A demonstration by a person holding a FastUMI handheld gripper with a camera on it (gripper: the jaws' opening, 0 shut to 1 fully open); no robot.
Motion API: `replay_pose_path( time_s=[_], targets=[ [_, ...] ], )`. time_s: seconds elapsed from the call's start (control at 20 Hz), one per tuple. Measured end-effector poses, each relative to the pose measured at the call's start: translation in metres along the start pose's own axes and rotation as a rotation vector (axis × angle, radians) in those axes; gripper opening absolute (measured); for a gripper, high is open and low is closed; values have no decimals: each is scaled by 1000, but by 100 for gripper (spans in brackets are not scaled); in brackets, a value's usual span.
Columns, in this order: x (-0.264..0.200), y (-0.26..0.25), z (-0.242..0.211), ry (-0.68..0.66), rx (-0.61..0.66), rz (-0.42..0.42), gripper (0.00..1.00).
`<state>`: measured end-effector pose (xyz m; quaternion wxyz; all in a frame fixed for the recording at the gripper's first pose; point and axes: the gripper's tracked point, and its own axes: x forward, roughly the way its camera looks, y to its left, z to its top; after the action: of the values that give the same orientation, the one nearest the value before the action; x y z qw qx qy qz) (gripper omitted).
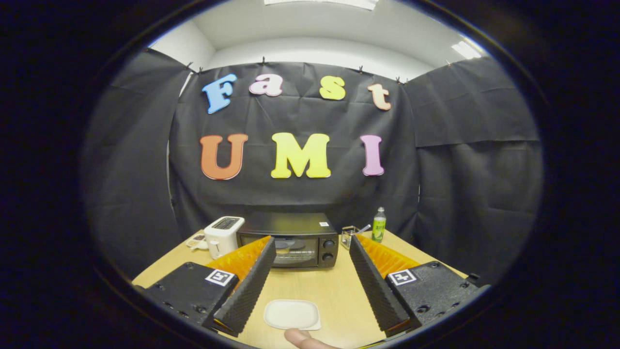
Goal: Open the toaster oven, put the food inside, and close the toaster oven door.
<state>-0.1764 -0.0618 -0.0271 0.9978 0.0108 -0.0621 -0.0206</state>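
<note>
Your hand-held gripper point(312, 252) is spread wide, its two fingers splayed apart above the wooden worktop point(339, 291) and gripping nothing. Between the fingers, close to their base, lies a white rounded-rectangle plate point(292, 314); it rests flat on the worktop, and whether food sits on it cannot be told. Just below the plate you can see a fingertip point(301, 338) of a person's hand.

Beyond the fingers, at the far side of the worktop, stands the black toaster oven point(290, 242). Its glass door point(288, 253) is shut and upright, and two round knobs point(328, 250) sit one above the other to the right of the door. The tip of your left finger overlaps the left part of the door in this view.

Just left of the toaster oven stands a white pop-up toaster point(223, 235), with a small dish point(196, 241) beside it. To the right of the oven is a clear glass container point(348, 236), and beyond that a green bottle point(379, 225) stands upright near the black cloth wall.
</note>
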Motion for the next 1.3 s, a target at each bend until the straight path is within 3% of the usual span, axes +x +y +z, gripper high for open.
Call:
replay_pose_path(
  time_s=[1.3],
  targets=[
    [-29, 15, 26, -111, 2, 73, 100]
  ],
)
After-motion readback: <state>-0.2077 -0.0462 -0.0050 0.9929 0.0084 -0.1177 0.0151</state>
